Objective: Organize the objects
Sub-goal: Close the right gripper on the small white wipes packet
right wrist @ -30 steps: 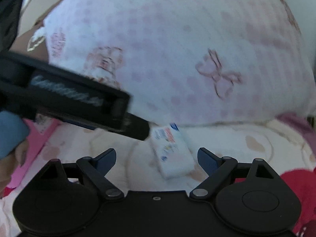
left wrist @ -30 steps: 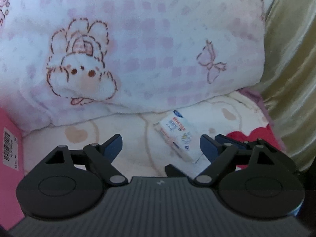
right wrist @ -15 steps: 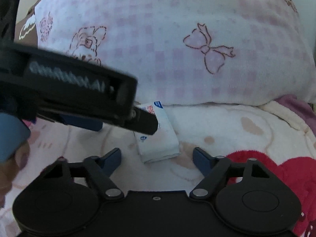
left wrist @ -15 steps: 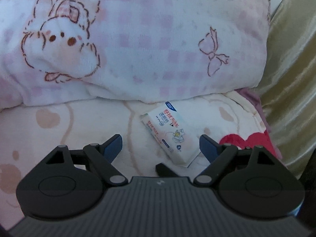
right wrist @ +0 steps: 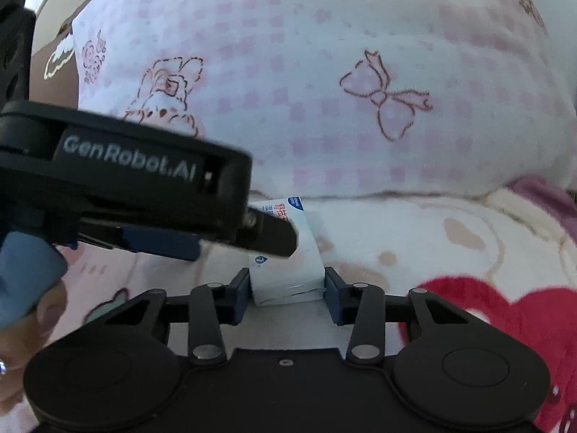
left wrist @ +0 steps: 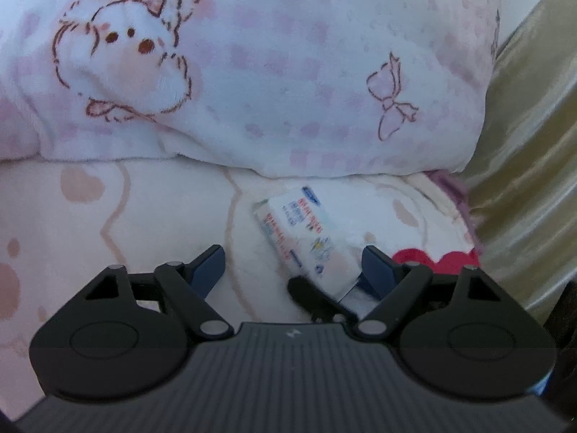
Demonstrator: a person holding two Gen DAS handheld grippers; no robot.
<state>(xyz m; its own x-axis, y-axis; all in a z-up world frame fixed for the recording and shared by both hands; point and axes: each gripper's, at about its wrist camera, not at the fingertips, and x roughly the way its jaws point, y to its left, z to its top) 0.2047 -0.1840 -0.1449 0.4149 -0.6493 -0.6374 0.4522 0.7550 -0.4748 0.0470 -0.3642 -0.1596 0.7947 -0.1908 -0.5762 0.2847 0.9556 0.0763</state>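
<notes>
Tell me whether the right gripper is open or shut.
Shut: the right gripper has just closed, both pads pressing the sides of the tissue pack.

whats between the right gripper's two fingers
The tissue pack, near end between the right gripper pads, which have just been closing on it; shown in the right wrist view.

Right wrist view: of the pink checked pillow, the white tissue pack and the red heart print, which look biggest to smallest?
1. Pink checked pillow, fills most of the view.
2. Red heart print, though cut off by the gripper.
3. White tissue pack, smallest.
</notes>
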